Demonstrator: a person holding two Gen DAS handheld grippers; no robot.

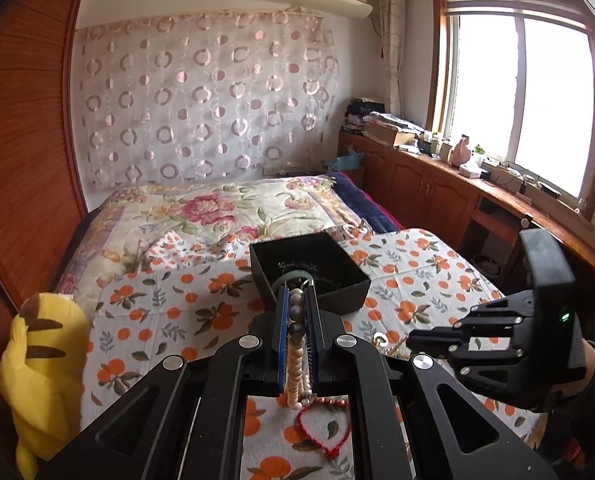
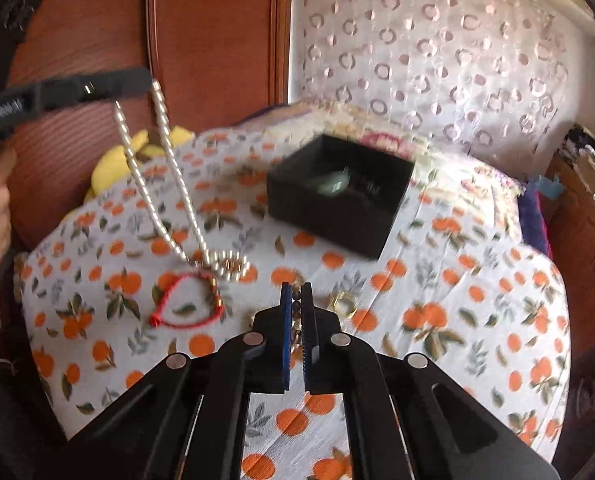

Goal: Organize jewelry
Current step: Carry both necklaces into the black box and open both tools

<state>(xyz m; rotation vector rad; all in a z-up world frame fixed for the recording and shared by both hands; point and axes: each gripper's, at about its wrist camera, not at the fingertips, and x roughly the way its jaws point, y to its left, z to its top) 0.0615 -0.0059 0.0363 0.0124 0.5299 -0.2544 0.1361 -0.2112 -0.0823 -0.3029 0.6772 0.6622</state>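
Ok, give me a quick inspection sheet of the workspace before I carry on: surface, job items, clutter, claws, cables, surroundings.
Surface: bed under an orange-print cloth, flat enough to work on.
Job's things: black box open, something pale green inside; pearl necklace hanging from the left claw, its lower end coiled on the cloth; red string bracelet on the cloth; gold ring on the cloth.
Clutter: yellow plush toy at the bed's edge.
Claws: left claw shut on the pearl necklace; right claw shut on a small dark-beaded piece, blurred.
Cables: nothing seen.
Surroundings: patterned curtain, wooden wardrobe, window, cluttered wooden counter.
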